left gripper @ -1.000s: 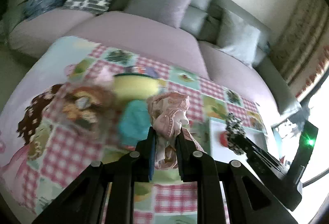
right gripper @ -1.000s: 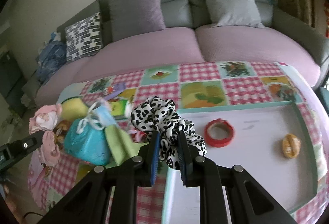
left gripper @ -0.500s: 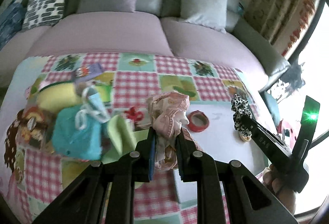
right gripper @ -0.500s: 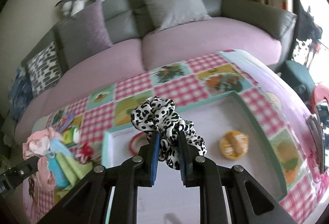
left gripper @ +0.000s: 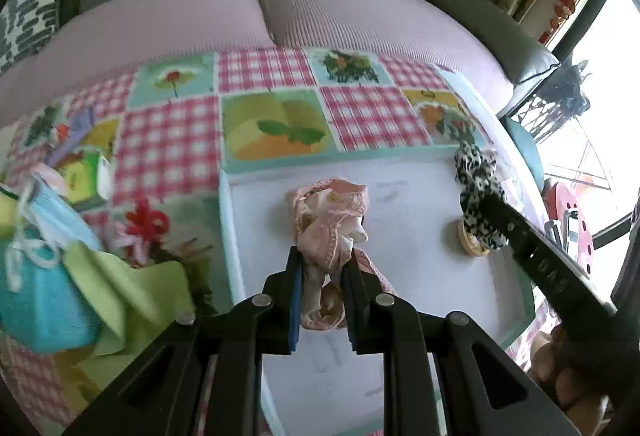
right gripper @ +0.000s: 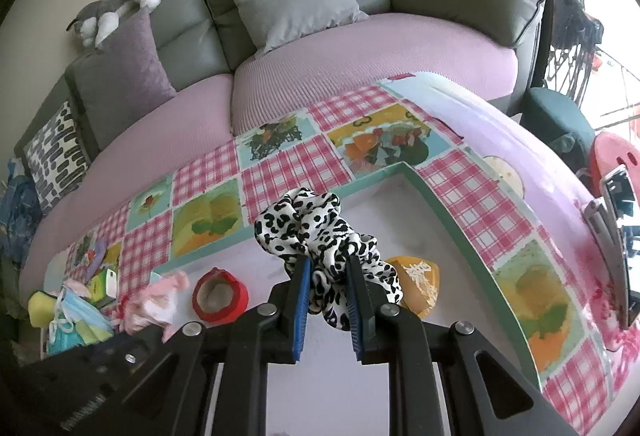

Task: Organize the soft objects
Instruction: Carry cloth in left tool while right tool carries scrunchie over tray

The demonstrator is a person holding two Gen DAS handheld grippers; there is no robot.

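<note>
My left gripper [left gripper: 322, 264] is shut on a pink lace scrunchie [left gripper: 328, 220], held just above the left half of the white tray [left gripper: 404, 207] with a teal rim. My right gripper [right gripper: 326, 268] is shut on a black-and-white leopard scrunchie [right gripper: 312, 224] over the tray's right half. In the left wrist view the leopard scrunchie [left gripper: 476, 191] hangs above an orange hair clip [left gripper: 472, 244]. In the right wrist view the pink scrunchie [right gripper: 160, 300] shows at lower left, beside a red tape roll [right gripper: 220, 296] lying in the tray [right gripper: 440, 207].
Left of the tray lies a pile on the checked tablecloth [left gripper: 168, 147]: a teal pouch [left gripper: 36, 300], a green cloth [left gripper: 132, 288], a blue face mask [left gripper: 56, 220] and a red hair tie [left gripper: 144, 224]. A pink-covered sofa [right gripper: 360, 55] with cushions stands behind the table.
Both grippers have swung to the right, away from the pile and over the white tray, each still holding its scrunchie. Both have sunk a little and rolled.
</note>
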